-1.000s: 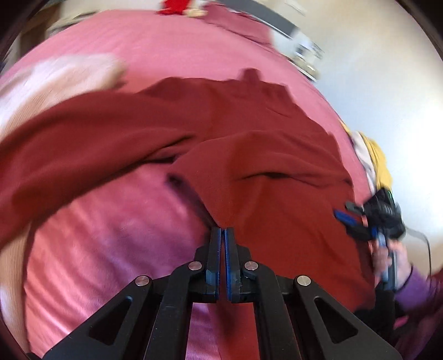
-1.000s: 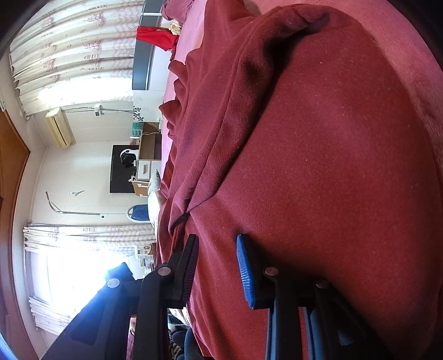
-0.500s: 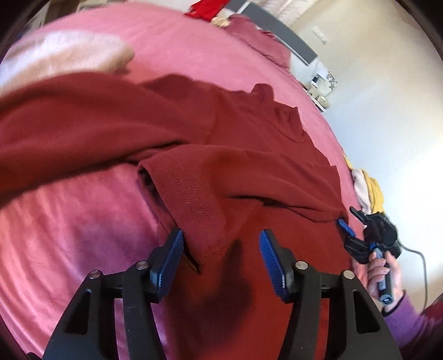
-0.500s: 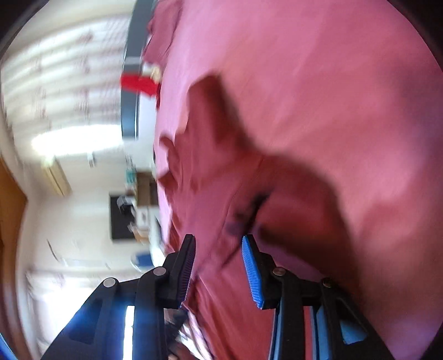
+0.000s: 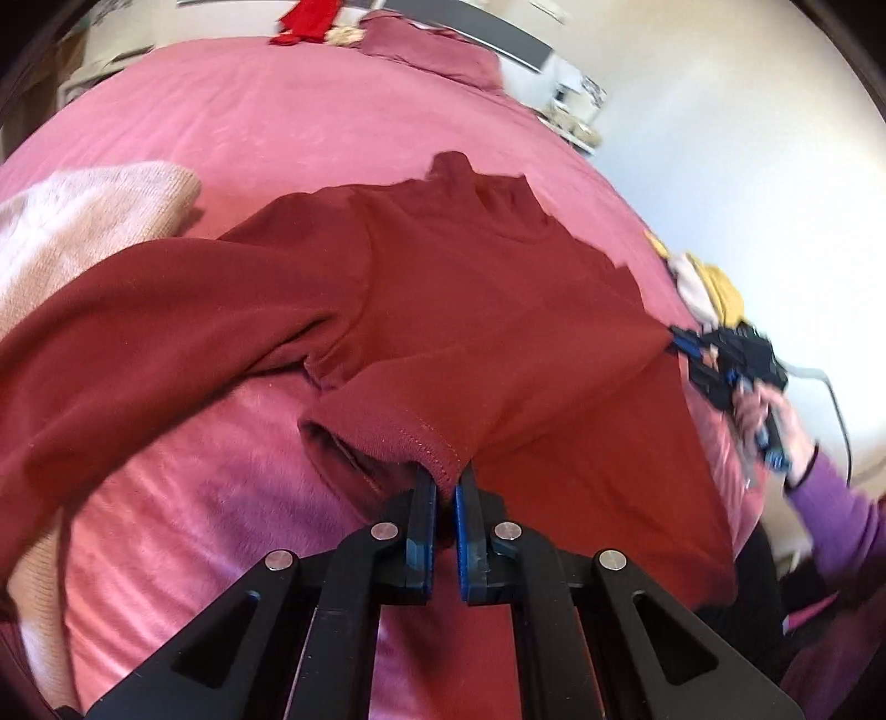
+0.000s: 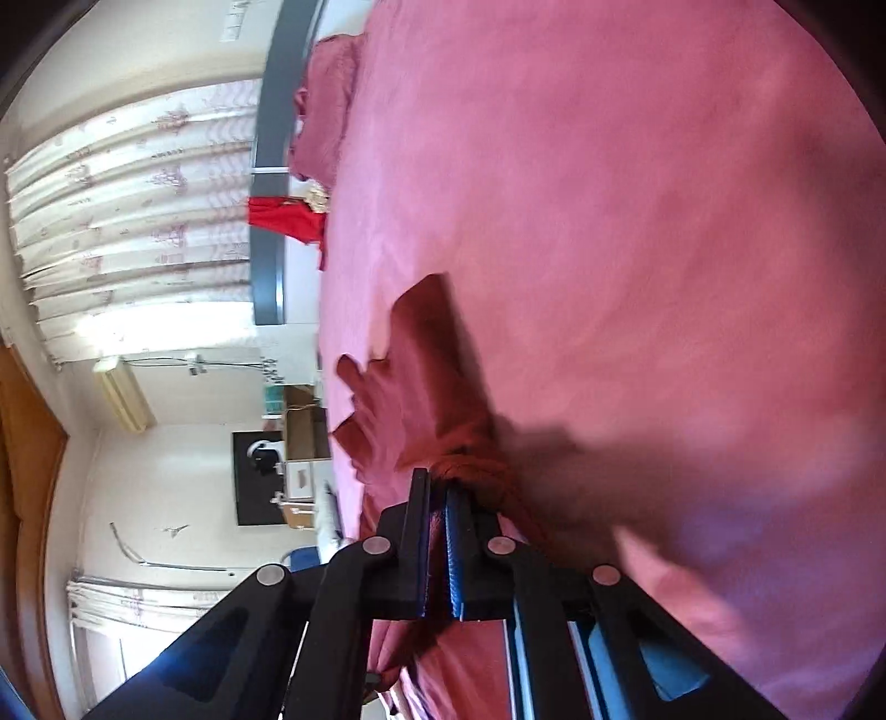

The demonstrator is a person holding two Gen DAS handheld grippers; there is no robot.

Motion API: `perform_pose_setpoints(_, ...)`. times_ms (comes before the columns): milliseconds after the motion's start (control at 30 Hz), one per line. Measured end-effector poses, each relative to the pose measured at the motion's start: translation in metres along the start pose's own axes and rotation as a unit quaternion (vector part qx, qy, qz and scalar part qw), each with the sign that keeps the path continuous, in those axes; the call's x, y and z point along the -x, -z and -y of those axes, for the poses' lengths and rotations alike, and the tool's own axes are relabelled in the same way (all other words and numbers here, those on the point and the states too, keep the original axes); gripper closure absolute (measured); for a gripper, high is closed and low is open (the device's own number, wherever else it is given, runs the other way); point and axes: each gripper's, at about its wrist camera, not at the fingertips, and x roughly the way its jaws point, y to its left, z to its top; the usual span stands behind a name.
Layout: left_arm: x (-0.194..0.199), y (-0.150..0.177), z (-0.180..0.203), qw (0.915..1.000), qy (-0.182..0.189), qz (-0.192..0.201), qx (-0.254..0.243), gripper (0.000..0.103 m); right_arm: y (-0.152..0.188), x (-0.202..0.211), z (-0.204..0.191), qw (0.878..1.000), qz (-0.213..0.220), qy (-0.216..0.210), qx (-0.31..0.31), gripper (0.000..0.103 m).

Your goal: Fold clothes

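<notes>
One bed (image 5: 266, 127), covered in a pink spread, fills most of both wrist views and carries everything else in the scene. Across its middle lies one dark red long-sleeved top (image 5: 470, 299), collar toward the far end of the bed, one sleeve trailing off to the left of the left wrist view. One pale pink knitted garment (image 5: 72, 232) lies at the bed's left side, partly under that sleeve. A small heap of yellow and cream clothing (image 5: 709, 288) sits at the bed's right edge; how many pieces it holds cannot be counted from here. One bright red cloth (image 5: 304, 16) and one maroon pillow (image 5: 437, 50) rest at the head of the bed.

Two grippers are at work. The left gripper (image 5: 446, 487) is pressed together on the stitched hem of the red top, the fabric bunched between its blue pads. The right gripper (image 6: 437, 493), carried in a hand (image 5: 769, 410) with a purple sleeve (image 5: 836, 509), is likewise clamped on a gathered fold of the same top, at the garment's right edge.
</notes>
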Motion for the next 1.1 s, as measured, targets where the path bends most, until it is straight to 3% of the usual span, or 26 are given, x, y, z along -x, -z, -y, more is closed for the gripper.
perform_pose_setpoints(67,-0.014,0.01,0.004,0.9991,0.004,-0.037,-0.022,0.094,-0.002,-0.006,0.005,1.0,-0.022,0.018,-0.008,0.098)
perform_pose_setpoints(133,-0.031,0.024,0.01,0.996,-0.017,-0.08,-0.037,0.091,-0.002,-0.01,0.016,0.998,-0.038,0.037,-0.023,0.09)
perform_pose_setpoints(200,-0.041,0.036,0.013,0.9922,-0.027,-0.113,-0.046,0.09,-0.001,-0.01,0.024,0.997,-0.052,0.025,-0.046,0.085)
perform_pose_setpoints(300,-0.024,0.04,0.003,0.9954,-0.022,-0.091,-0.023,0.089,0.003,0.003,0.026,0.995,-0.068,0.009,-0.071,0.074)
perform_pose_setpoints(400,0.0,0.035,-0.019,0.997,-0.057,-0.045,0.029,0.088,0.007,0.021,0.007,0.997,-0.06,0.055,0.008,0.073)
perform_pose_setpoints(500,0.012,0.024,-0.042,0.993,-0.09,0.003,0.077,0.08,0.013,0.023,-0.025,0.989,-0.045,0.091,0.106,0.073)
perform_pose_setpoints(600,0.006,0.008,-0.052,0.9904,-0.088,0.022,0.104,0.063,0.021,0.004,-0.062,0.975,-0.054,0.094,0.192,0.073)
perform_pose_setpoints(700,-0.017,-0.013,-0.033,0.9943,-0.082,0.01,0.068,0.055,0.037,-0.034,-0.097,0.953,-0.079,0.106,0.273,0.073)
perform_pose_setpoints(800,-0.044,-0.026,-0.013,0.997,-0.073,-0.02,0.015,0.05,0.038,-0.069,-0.115,0.923,-0.084,0.122,0.356,0.073)
perform_pose_setpoints(867,-0.06,-0.031,-0.008,0.9945,-0.097,-0.038,-0.007,0.045,0.028,-0.093,-0.118,0.907,-0.09,0.13,0.391,0.073)
perform_pose_setpoints(933,-0.077,-0.03,-0.001,0.9898,-0.124,-0.059,-0.039,0.042,0.001,-0.118,-0.108,0.901,-0.109,0.165,0.385,0.078)
perform_pose_setpoints(967,-0.082,-0.029,0.003,0.9867,-0.139,-0.056,-0.063,0.038,-0.016,-0.118,-0.096,0.899,-0.097,0.2,0.377,0.08)
perform_pose_setpoints(1000,-0.083,-0.028,0.006,0.9844,-0.151,-0.048,-0.077,0.035,-0.035,-0.121,-0.09,0.903,-0.083,0.22,0.359,0.102)
perform_pose_setpoints(1067,-0.081,-0.025,0.008,0.9837,-0.158,-0.035,-0.077,0.034,-0.072,-0.111,-0.079,0.929,-0.048,0.2,0.309,0.103)
perform_pose_setpoints(1100,-0.081,-0.025,0.005,0.9848,-0.155,-0.03,-0.072,0.034,-0.078,-0.101,-0.082,0.927,-0.019,0.212,0.308,0.103)
